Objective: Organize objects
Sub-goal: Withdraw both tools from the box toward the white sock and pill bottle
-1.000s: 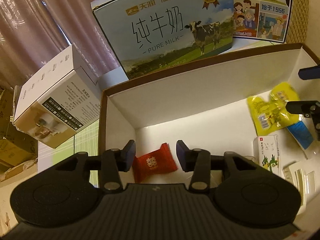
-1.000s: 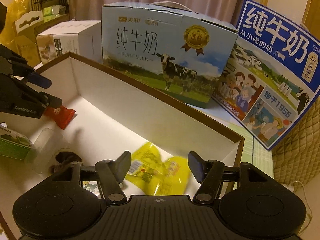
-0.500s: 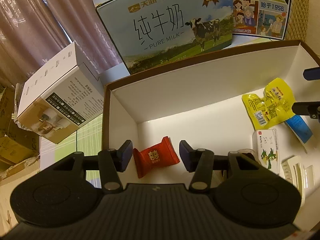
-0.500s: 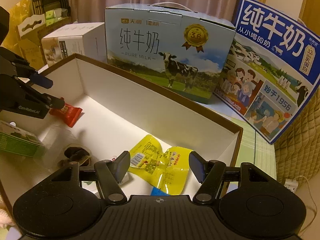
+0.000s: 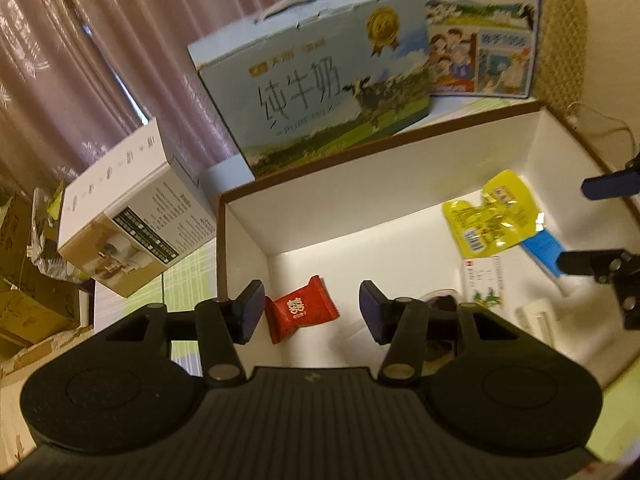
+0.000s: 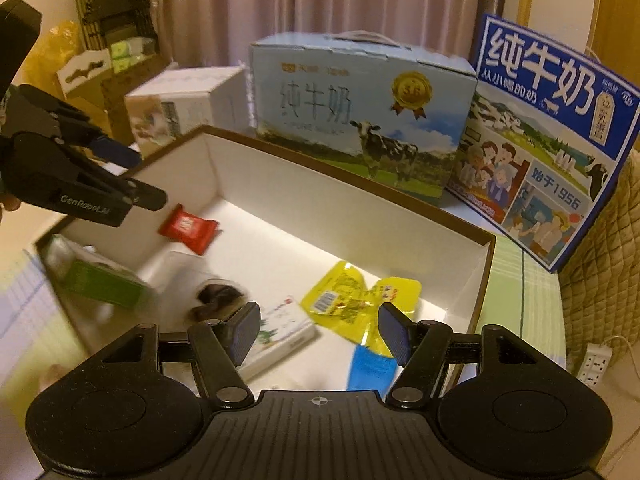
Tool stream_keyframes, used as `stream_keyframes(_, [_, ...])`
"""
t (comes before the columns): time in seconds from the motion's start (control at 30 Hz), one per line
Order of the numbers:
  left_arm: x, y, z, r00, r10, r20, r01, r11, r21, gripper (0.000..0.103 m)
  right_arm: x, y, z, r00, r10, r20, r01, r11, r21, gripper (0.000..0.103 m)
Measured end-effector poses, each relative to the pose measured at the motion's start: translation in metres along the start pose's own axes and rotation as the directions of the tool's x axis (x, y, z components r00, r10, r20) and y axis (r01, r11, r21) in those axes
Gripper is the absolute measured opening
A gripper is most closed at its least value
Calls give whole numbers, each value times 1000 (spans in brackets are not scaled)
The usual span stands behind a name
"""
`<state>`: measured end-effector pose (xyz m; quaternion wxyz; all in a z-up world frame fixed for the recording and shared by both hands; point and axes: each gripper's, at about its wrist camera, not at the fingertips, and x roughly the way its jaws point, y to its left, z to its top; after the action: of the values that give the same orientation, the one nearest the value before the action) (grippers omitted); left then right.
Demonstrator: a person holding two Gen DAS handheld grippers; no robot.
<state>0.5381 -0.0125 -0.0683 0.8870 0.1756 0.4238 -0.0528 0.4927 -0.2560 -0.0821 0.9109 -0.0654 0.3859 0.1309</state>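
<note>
The left gripper [image 5: 311, 312] hangs with its jaws spread wide and empty above the red candy [image 5: 301, 308], which lies flat on the floor of the white box [image 5: 384, 168] close to its left end wall; the candy sits between the two pads without touching either, so it looks set down there rather than held. The right gripper [image 6: 318, 334] is likewise spread and empty, poised over the box's right end, where the yellow snack packet [image 6: 352, 304] lies overlapping a blue sachet [image 6: 370, 368], just beside a small white carton [image 6: 280, 328]. Judging by this, small things are being gathered into the box, each gripper tending its own end. Behind the box's far wall stand two milk cases [image 6: 360, 108] and a white carton box [image 5: 132, 216] on the table. Hard to read: a dark lump in clear wrapping [image 6: 218, 300] near the box's middle, a blurred green pack [image 6: 100, 284] at the near-left corner, and a pale object cut off by the left gripper's body.
</note>
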Motion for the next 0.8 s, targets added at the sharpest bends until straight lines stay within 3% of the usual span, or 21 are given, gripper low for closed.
stream_keyframes(0.3, [-74, -5, -25, 996, -63, 68, 62, 998, 16, 58, -62, 29, -12, 993, 95, 73, -98, 994, 38, 63])
stream_keyframes(0.5, [-124, -3, -56, 985, -123, 121, 124, 992, -3, 66, -103, 50, -25, 973, 188, 136, -200, 976, 82, 63])
stream_keyframes(0.8, [-172, -4, -119, 981, -118, 156, 124, 992, -30, 76, -138, 89, -53, 977, 164, 138, -179, 978, 110, 63])
